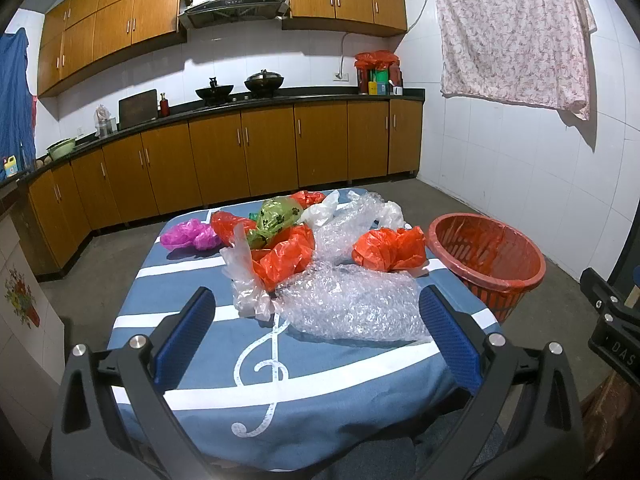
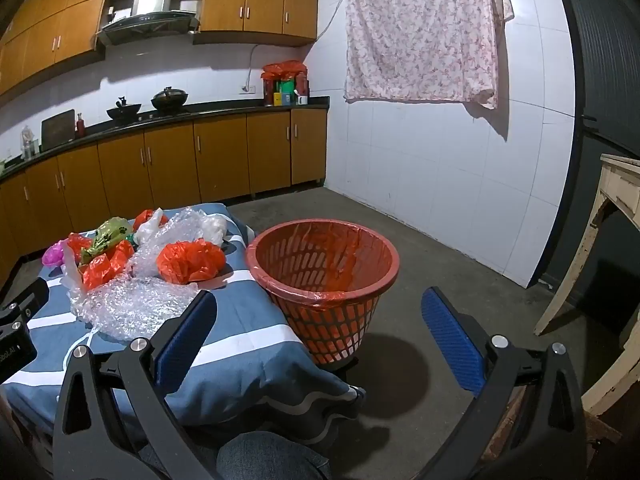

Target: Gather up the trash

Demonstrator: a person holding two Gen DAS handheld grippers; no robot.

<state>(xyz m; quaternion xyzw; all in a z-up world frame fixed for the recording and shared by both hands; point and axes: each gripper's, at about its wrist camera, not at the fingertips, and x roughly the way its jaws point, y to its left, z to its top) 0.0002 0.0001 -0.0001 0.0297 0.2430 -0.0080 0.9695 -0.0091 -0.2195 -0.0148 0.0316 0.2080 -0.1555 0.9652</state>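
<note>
Wrist views forward; shared table point(image 1: 200, 392)

Crumpled plastic bags point(image 1: 320, 264) heaped beside upright red basket point(image 2: 324, 276).

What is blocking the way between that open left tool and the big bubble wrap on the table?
Nothing visible. The left tool is open just short of the bubble wrap, with only bare tablecloth between.

Home kitchen, likely lived-in: wooden cabinets point(image 1: 240, 148), range hood point(image 1: 234, 4), woks on stove point(image 1: 214, 92).
</note>
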